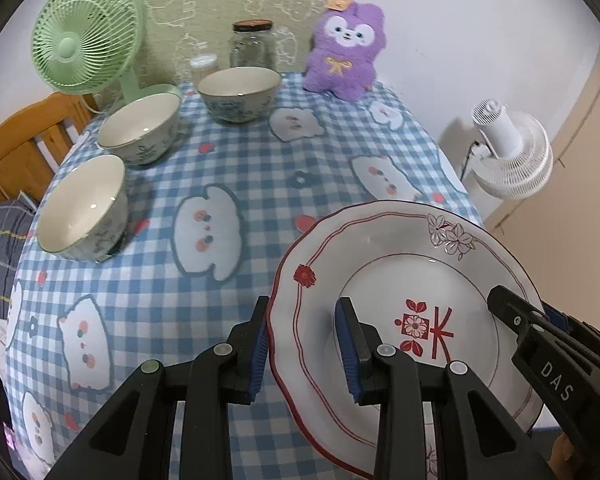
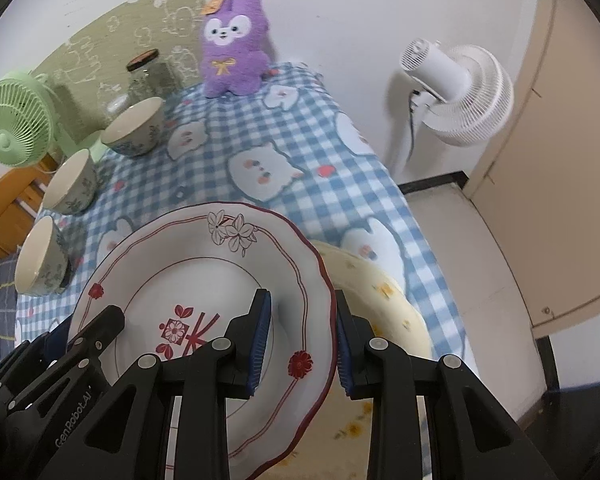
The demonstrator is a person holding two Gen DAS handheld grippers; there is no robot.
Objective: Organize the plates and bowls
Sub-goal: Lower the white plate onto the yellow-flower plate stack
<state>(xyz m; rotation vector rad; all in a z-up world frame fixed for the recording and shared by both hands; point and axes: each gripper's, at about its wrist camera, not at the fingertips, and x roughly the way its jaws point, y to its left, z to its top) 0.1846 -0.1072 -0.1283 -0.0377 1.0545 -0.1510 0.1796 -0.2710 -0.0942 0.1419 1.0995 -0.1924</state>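
In the left wrist view, the plate (image 1: 384, 280) is seen at four o'clock, raised above the tablecloth (image 1: 260, 168), its left rim clamped between the jaws of the left gripper (image 1: 302, 344); three bowls (image 1: 82, 208) are lined up from nine to twelve o'clock. In the right wrist view, the plate's right rim is clamped by the right gripper (image 2: 302, 344), and a yellow plate (image 2: 384, 300) is seen beneath at four o'clock.
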